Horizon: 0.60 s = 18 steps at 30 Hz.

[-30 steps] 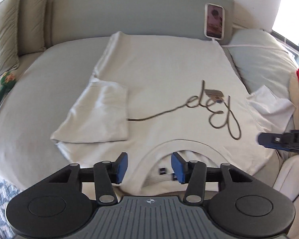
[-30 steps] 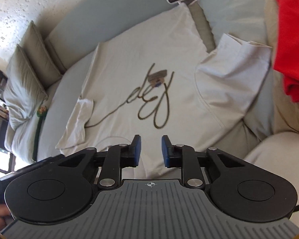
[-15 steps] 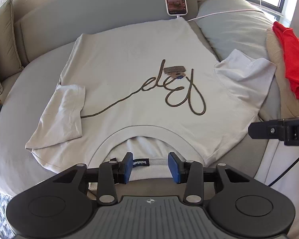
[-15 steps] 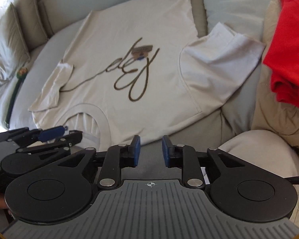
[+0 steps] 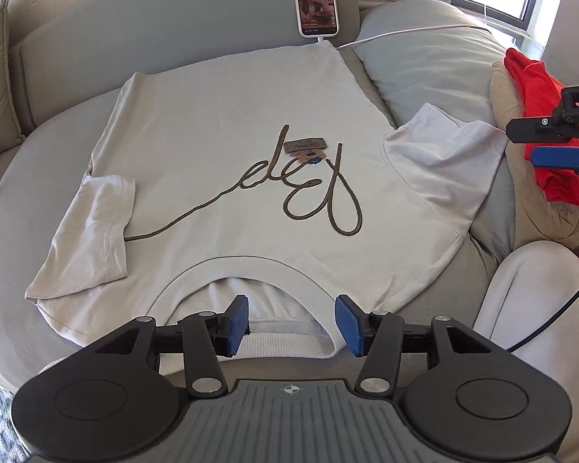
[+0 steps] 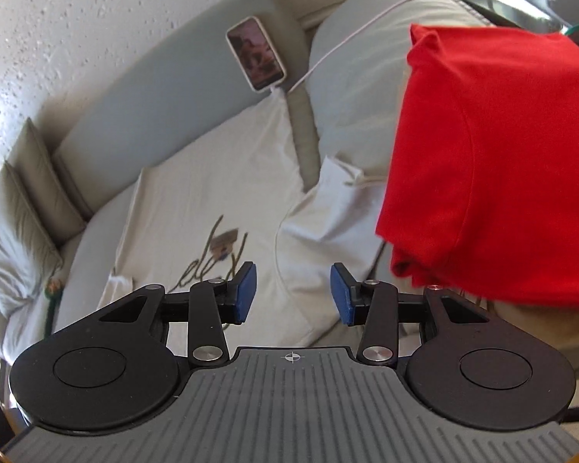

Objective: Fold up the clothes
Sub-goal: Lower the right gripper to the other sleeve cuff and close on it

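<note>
Grey-green bedding covers the bed (image 5: 15, 208) on which we find the pale beige short-sleeved T-shirt with a brown cursive cord motif (image 5: 227, 146), spread flat and face up. Its long axis runs from the collar, nearest us, to the hem at the headboard, where a white-cased phone (image 5: 315, 4) leans. In the left wrist view, the sleeve on the left side is already turned in over the body; the sleeve on the right side lies splayed outward toward a grey pillow (image 5: 424, 58).

Our left gripper (image 5: 292, 320) hovers at the collar, its fingers having just been opening, released, with nothing pressed between them. Our right gripper (image 6: 293, 293) sits out beyond the splayed sleeve, beside a folded red garment (image 6: 490, 162); its fingers have likewise just been opening and hold nothing.

We judge that the coming move turns on that outward sleeve. It lies across the shirt's long axis, well apart from the left fingers and nearer the right ones, so the right hand is better placed to take it inward.
</note>
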Tool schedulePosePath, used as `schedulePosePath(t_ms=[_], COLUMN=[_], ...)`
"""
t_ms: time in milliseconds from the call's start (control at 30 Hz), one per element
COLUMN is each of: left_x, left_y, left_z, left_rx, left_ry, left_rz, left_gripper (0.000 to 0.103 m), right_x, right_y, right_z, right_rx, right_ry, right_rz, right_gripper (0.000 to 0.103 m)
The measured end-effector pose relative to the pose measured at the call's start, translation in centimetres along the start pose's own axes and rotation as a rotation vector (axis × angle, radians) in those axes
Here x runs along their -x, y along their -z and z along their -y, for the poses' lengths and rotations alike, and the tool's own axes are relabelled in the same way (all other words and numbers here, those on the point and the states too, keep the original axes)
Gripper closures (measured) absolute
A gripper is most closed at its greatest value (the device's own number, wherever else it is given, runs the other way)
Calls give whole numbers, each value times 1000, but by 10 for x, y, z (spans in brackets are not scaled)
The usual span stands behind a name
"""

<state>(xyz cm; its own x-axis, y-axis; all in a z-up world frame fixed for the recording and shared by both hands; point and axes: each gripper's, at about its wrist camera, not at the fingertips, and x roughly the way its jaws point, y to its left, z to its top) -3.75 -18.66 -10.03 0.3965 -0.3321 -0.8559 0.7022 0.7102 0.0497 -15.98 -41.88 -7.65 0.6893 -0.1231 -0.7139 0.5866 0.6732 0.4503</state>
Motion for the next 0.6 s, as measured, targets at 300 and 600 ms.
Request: schedulePosePath(t_ms=[300,600], left_x=[-18,-25], left_y=[1,3], left_z=[-7,-6], left_rx=[21,4], left_ry=[24,71], left_rz=[-40,-51], left_gripper=[51,51], right_x=[-68,-95], right_y=[-6,16], right_z=[10,-27], right_rx=[11,207], right_ry=[237,505], right_rz=[-15,206], right_gripper=[70,47])
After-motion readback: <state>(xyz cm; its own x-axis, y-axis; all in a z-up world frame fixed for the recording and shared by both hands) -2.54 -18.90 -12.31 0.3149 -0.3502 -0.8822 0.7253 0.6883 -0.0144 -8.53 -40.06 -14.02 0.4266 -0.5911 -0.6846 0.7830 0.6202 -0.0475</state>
